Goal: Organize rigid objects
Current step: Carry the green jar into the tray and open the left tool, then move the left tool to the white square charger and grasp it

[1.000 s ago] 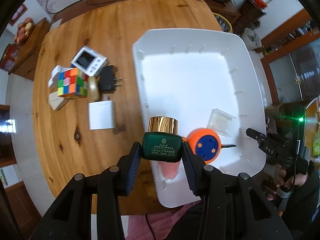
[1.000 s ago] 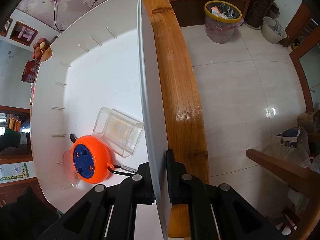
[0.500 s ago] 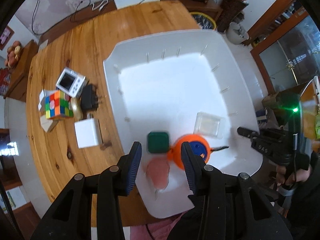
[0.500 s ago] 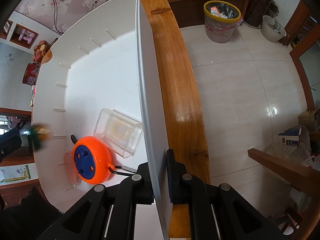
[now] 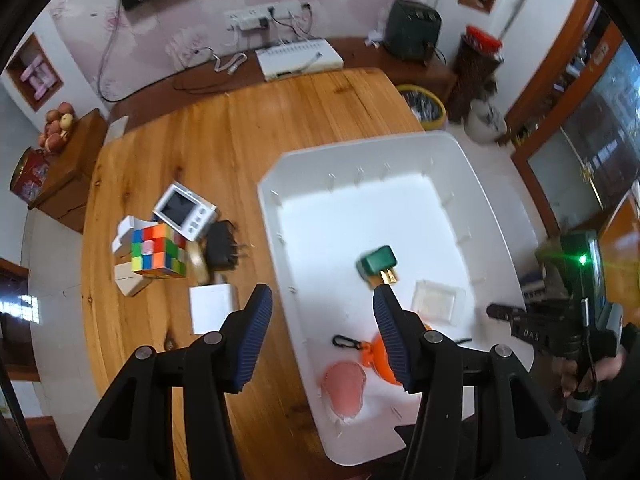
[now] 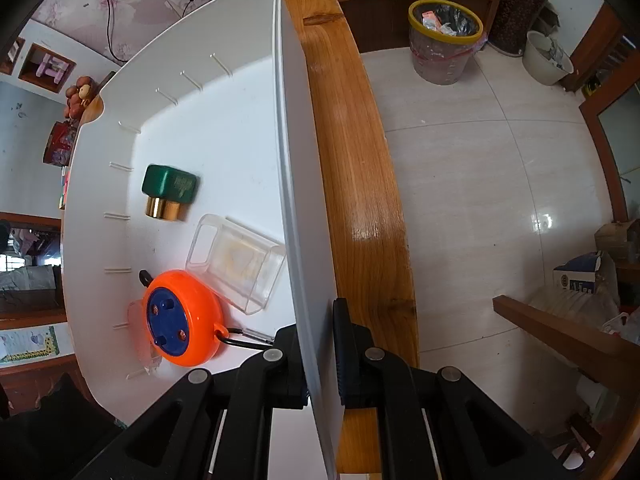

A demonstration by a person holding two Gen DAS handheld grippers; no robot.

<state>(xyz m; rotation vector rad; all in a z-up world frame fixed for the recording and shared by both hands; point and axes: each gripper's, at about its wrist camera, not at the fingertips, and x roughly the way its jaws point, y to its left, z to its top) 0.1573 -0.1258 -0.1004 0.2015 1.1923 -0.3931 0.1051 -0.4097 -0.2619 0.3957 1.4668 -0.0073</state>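
A green bottle with a gold cap lies on its side in the white bin, apart from my left gripper. That gripper hangs above the bin's near left wall, its jaws opening with nothing between them. An orange round reel, a clear plastic box and a pink piece also lie in the bin. My right gripper is shut on the bin's right wall.
On the wooden table left of the bin lie a colour cube, a small white screen device, a black plug and a white charger. A bin of rubbish stands on the tiled floor.
My left gripper let go of the green bottle, which dropped into the bin and now lies on its side. The left gripper rose, tilted and widened. The right gripper stayed put.
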